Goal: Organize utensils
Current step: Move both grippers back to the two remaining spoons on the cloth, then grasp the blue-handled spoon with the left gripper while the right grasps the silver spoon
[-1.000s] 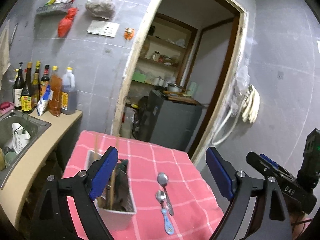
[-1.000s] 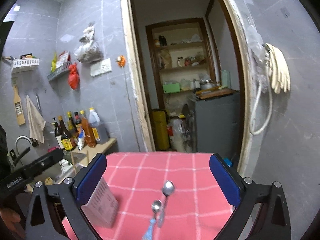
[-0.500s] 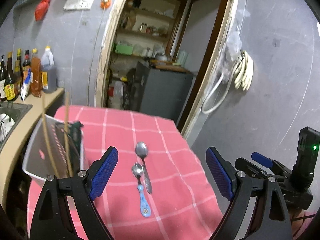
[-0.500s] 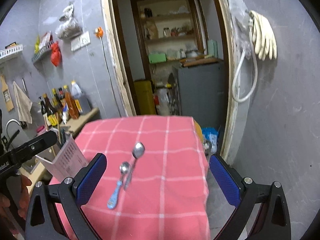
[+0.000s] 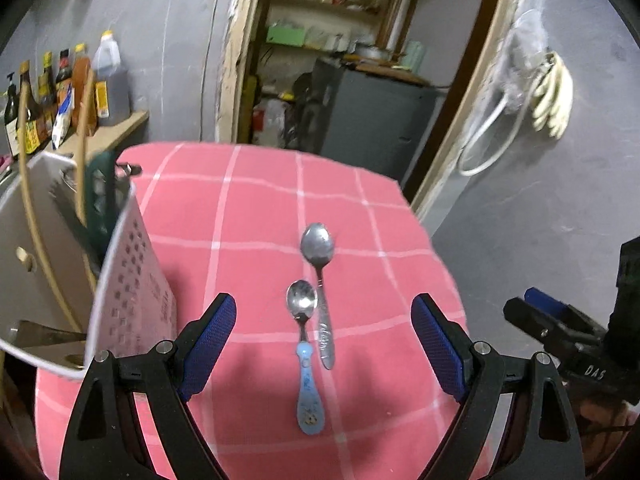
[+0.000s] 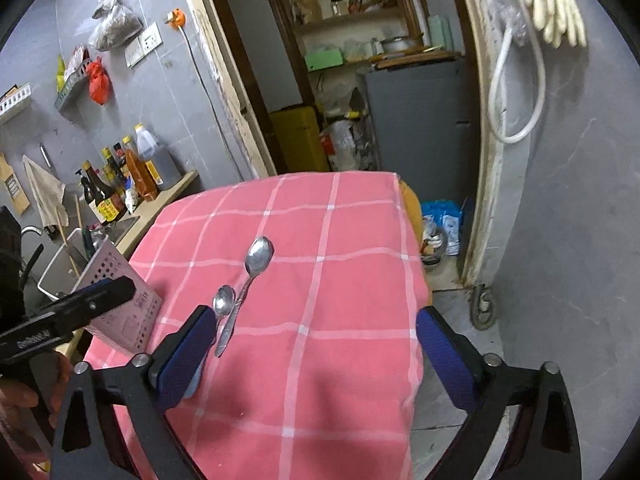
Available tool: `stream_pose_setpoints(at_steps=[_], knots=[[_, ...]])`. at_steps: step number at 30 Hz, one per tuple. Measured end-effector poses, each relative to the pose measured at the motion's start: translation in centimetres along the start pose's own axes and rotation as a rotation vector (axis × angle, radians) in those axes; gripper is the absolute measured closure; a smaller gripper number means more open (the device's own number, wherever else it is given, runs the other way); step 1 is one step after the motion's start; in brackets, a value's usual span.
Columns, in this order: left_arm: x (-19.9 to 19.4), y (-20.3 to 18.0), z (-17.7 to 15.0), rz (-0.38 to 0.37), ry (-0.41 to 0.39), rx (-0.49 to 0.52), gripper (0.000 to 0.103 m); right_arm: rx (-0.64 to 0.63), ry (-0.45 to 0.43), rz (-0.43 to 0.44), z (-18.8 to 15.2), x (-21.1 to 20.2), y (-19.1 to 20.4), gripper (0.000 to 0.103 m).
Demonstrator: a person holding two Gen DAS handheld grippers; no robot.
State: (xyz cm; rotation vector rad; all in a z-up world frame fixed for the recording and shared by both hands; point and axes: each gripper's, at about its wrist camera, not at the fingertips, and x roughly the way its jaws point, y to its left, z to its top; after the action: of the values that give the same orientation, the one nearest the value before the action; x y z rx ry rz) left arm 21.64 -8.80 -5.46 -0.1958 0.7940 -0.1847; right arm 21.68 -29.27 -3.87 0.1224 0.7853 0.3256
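Two spoons lie side by side on the pink checked tablecloth (image 5: 248,216): a long all-steel spoon (image 5: 320,280) and a shorter blue-handled spoon (image 5: 306,360). Left wrist view: left gripper (image 5: 324,344) wide open, empty; perforated white utensil holder (image 5: 132,280) stands left. Right wrist view: right gripper (image 6: 316,360) wide, closing slightly, empty.

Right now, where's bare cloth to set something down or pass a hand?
Free: the tablecloth from the two spoons to its doorway-side edge, and the far strip beyond the all-metal spoon. Crowded: the utensil holder side, with the blue-handled spoon touching the metal one.
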Motion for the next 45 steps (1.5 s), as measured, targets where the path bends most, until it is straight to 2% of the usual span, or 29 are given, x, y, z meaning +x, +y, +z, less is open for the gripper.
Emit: stream_pose_setpoints(at_steps=[4,7,9,12,15,19,26,35,41,45], knots=[[2.3,0.5,-0.2,0.025,0.033,-0.007,0.018,-0.015,0.041,0.037,0.8,2.4,-0.9,0.015],[4.0,0.8,-0.4,0.04,0.055,-0.011,0.022,-0.029,0.067,0.065,1.3,4.2,-1.3,0.023],[5.2,1.2,-0.3,0.049,0.078,-0.02,0.032,-0.034,0.088,0.084,1.6,5.5,-1.4,0.03],[6.8,1.9,-0.2,0.056,0.113,-0.036,0.042,-0.05,0.115,0.112,1.8,7.2,-1.6,0.034],[8.0,2.4,0.0,0.05,0.144,-0.05,0.048,-0.065,0.134,0.136,2.2,8.6,-1.6,0.039],[9.3,3.1,0.1,0.03,0.18,-0.071,0.051,-0.072,0.159,0.167,2.6,10.5,-1.6,0.045],[11.3,4.3,0.8,0.0,0.222,-0.1,0.067,-0.095,0.194,0.215,3.4,13.3,-1.4,0.057],[11.3,4.7,1.2,-0.03,0.23,-0.091,0.068,-0.146,0.229,0.305,5.1,17.0,0.1,0.061],[11.7,3.8,1.3,-0.013,0.239,-0.048,0.069,-0.202,0.263,0.348,5.8,19.7,1.9,0.064],[11.7,4.2,1.2,-0.027,0.244,-0.067,0.072,-0.228,0.284,0.375,6.2,21.2,2.7,0.065]])
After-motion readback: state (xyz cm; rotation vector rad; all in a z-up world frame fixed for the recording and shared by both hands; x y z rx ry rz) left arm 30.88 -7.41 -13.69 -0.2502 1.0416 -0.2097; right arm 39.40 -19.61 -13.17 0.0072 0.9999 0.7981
